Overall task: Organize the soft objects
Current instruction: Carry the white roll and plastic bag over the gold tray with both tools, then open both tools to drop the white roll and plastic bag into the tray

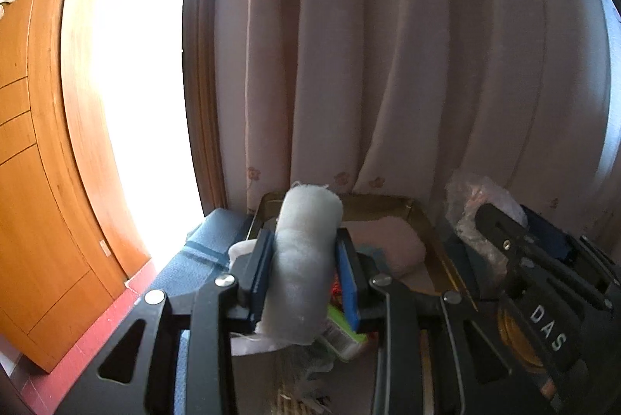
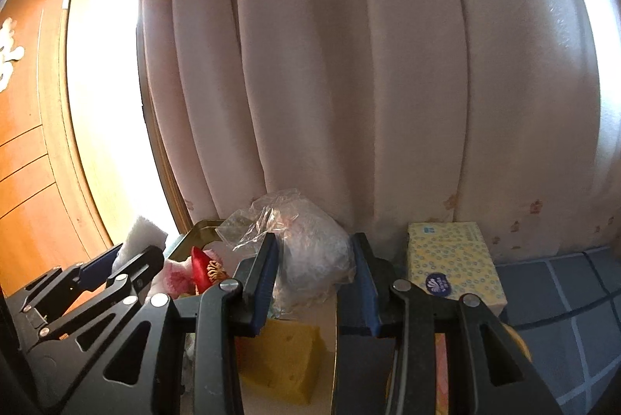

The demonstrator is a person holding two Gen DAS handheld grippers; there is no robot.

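Observation:
My left gripper is shut on a rolled pale grey fluffy cloth, which stands upright between the blue pads. Behind it a gold tray holds a pink soft bundle. My right gripper is shut on a crumpled clear plastic bag with something pale inside. Beneath the bag lies a yellow sponge. In the right wrist view the left gripper shows at the left with the cloth. The right gripper and its bag appear at the right of the left wrist view.
A pink curtain hangs close behind everything. A yellow tissue box stands on blue checked fabric at the right. A red ornament and pink plush sit by the tray. A wooden door and bright window are left.

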